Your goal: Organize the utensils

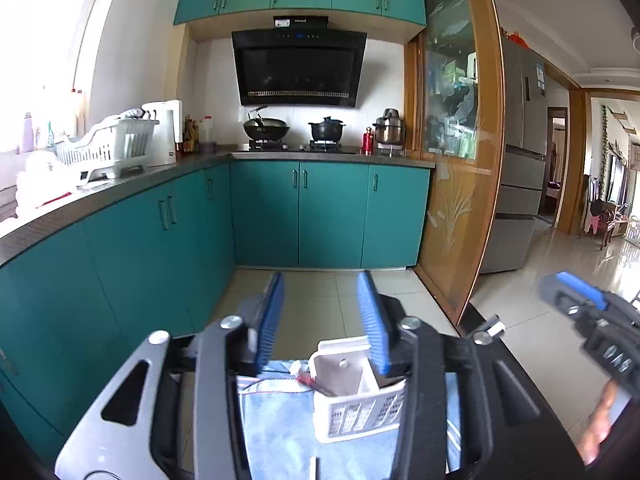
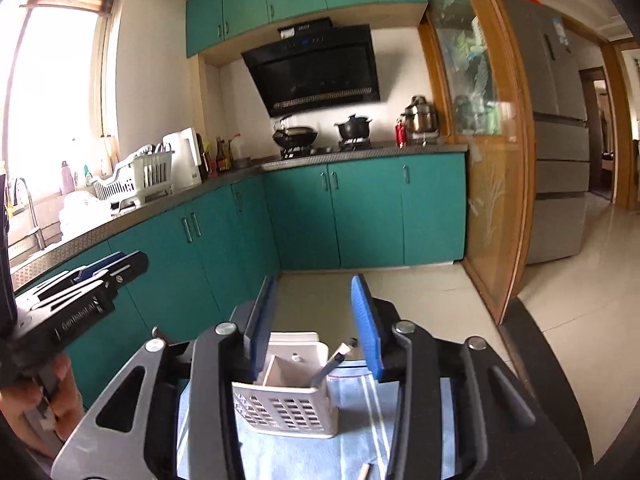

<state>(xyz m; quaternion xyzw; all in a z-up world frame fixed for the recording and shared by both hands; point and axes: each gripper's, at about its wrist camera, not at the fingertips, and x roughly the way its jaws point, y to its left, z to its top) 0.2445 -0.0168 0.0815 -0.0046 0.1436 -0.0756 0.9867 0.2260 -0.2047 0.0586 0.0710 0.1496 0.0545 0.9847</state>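
Inspection finding: both tools stand partly open and empty. In the left wrist view the left tool [image 1: 322,300] shows its two blue pads apart with only floor tile between their tips; nothing is gripped. The right tool [image 2: 316,304], in its own view, stands the same way, with a clear gap and no load.

The task's item of interest is the white utensil holder [image 2: 286,396], a slotted plastic caddy with an inner divider, standing upright on a light blue cloth [image 2: 288,456] at lower centre of the frame. The cloth lies over a dark tabletop [image 2: 560,412]. One utensil [image 2: 334,362], with a dark handle and pale end, leans in the holder's right-hand compartment, tip toward the right pad. In the left wrist view the same holder [image 1: 358,396] sits lower centre, just right of the midline, with a small red-marked object behind it that cannot be identified.

At the bottom edge a pale stick-like piece [image 2: 365,470] lies on the cloth; it is probably a loose utensil awaiting sorting.

Assessment: the holder is placed centrally, apparently so that either tool can reach it. The part-open jaws suit an approach to thin handles. Sorting appears to be at an early stage, with only one utensil seen in the holder.
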